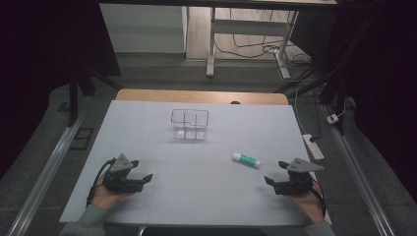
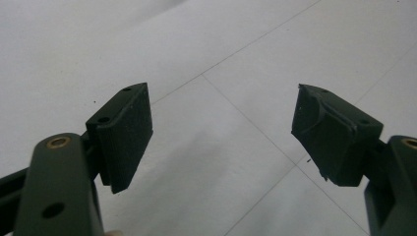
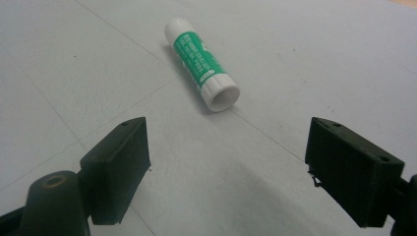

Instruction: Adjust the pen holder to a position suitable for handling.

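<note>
A white and green glue stick (image 1: 246, 160) lies on its side on the white table sheet (image 1: 196, 196), right of centre. In the right gripper view the glue stick (image 3: 201, 63) lies just beyond the open jaws, its flat end toward me. My right gripper (image 1: 276, 172) rests near the front right of the sheet, open and empty, a short way in front of the stick. My left gripper (image 1: 141, 169) rests at the front left, also open with nothing between its pads (image 2: 125, 135). A clear wire-rimmed box (image 1: 190, 124) with compartments stands toward the back middle.
The sheet covers a wooden table (image 1: 201, 96) whose far edge shows. A power strip (image 1: 313, 146) and cables lie on the floor to the right. Table legs (image 1: 211, 44) stand beyond. Metal rails run along both sides.
</note>
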Motion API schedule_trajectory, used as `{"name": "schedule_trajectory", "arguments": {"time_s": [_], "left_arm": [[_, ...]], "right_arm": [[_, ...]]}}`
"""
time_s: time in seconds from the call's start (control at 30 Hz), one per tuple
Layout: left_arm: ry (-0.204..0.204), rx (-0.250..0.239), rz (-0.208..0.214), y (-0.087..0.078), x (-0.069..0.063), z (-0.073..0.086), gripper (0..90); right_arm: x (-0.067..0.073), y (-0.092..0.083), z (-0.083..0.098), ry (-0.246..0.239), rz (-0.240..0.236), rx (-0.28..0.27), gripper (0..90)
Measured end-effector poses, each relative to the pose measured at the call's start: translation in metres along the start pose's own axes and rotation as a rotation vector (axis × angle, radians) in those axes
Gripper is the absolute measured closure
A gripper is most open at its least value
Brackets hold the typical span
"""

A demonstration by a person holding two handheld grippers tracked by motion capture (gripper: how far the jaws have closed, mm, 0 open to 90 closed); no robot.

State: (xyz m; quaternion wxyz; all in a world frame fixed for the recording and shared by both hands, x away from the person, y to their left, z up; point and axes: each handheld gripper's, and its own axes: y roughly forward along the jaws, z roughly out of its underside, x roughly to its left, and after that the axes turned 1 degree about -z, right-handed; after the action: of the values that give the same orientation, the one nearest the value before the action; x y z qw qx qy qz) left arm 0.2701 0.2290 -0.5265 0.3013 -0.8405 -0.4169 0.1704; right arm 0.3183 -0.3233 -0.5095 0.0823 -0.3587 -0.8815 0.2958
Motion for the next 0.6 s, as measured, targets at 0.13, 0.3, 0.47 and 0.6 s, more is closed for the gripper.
{"name": "schedule_trajectory", "arguments": {"time_s": [0.13,0.3,0.47,0.6], "left_arm": [[-0.003,-0.001,-0.001,0.001,0.001,-0.002,23.3],[-0.004,-0.001,-0.009,0.003,0.003,-0.006,23.3],[-0.006,-0.003,-0.012,0.006,0.006,-0.012,23.4],[-0.006,-0.001,-0.016,0.010,0.008,-0.018,23.5]], "right_arm": [[0.001,0.001,0.000,-0.007,-0.001,0.004,17.3],[0.001,0.000,0.000,-0.005,0.002,0.001,17.5],[0.001,0.001,0.000,-0.009,0.000,0.004,17.5],[0.000,0.001,0.000,-0.008,0.005,0.003,17.7]]}}
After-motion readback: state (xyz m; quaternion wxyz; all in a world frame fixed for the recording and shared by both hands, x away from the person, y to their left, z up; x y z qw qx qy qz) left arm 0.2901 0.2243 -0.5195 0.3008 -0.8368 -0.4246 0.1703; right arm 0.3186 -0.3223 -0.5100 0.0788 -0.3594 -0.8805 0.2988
